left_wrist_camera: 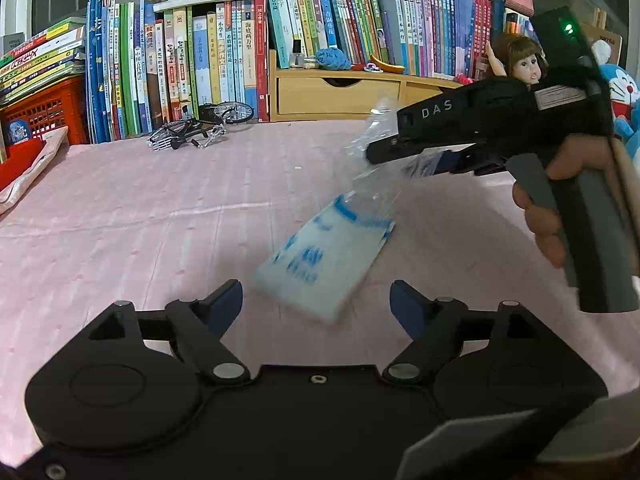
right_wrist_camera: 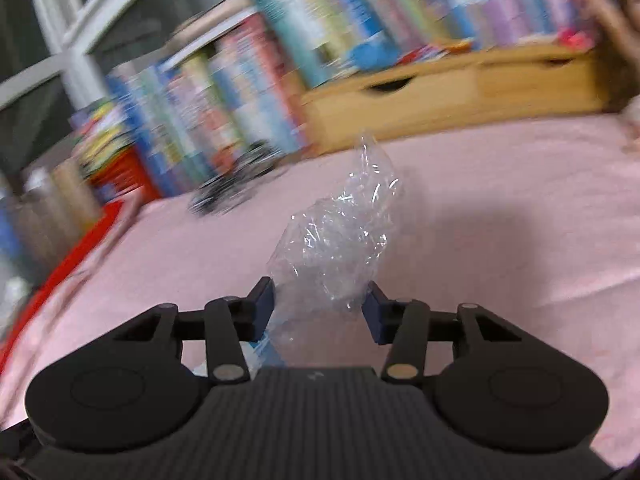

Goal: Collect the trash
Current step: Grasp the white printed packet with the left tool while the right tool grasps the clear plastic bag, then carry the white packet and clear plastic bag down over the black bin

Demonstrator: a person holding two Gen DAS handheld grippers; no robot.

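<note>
Our left gripper (left_wrist_camera: 316,306) hangs wide open, empty. Just beyond, the plastic wrapper (left_wrist_camera: 332,256) dangles above the pink cloth (left_wrist_camera: 160,208), its clear end pinched in our right gripper (right_wrist_camera: 320,306). A thin film grip may slip. No trash container shows; the red crate (left_wrist_camera: 44,114) carries books.

Counts on the pink tabletop

There were two grippers (left_wrist_camera: 316,300) (right_wrist_camera: 320,308), one plastic wrapper (left_wrist_camera: 332,256) (right_wrist_camera: 336,240), one model bicycle (left_wrist_camera: 200,126), one doll (left_wrist_camera: 520,60), one red crate (left_wrist_camera: 44,110) far left, and one wooden drawer unit (left_wrist_camera: 340,92).
</note>
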